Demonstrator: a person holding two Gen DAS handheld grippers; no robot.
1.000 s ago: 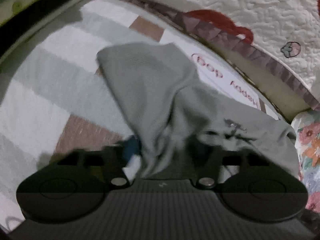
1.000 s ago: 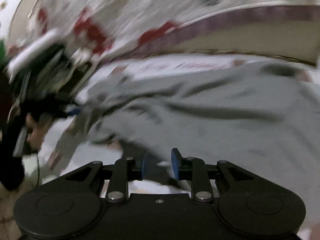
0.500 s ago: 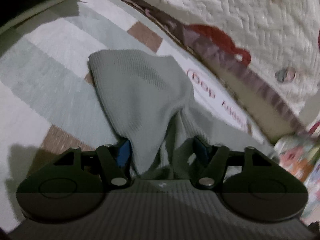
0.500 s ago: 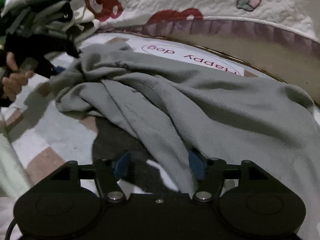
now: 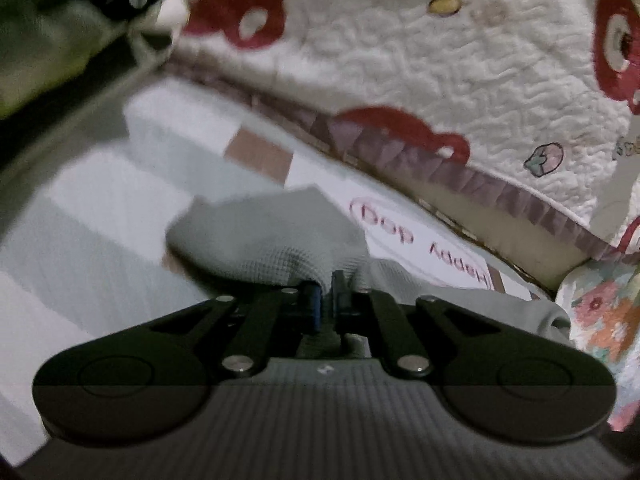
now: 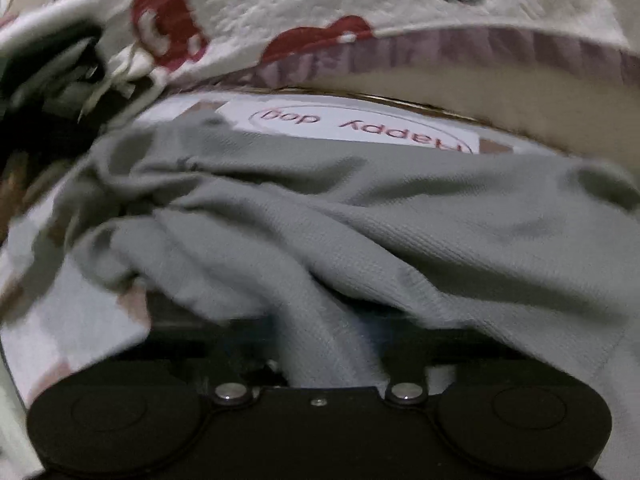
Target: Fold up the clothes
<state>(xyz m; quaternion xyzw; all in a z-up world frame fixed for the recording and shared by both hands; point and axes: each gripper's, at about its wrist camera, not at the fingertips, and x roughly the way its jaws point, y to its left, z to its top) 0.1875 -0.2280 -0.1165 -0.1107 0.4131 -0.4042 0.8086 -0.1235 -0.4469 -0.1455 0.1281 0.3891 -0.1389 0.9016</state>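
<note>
Grey garment [image 5: 280, 248] | left tongs [image 5: 325, 300], wide half a second ago, now pinch its fold | right tongs [image 6: 328, 360] buried under cloth, state unclear | fold can begin

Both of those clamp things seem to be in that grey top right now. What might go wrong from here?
The left gripper pinches only a small bunch of the grey top, so the cloth may slip out when pulled. The right gripper's jaws are buried under the cloth, so its hold cannot be judged. The top lies bunched and creased on the striped mat, so a fold made now would likely trap wrinkles.
</note>
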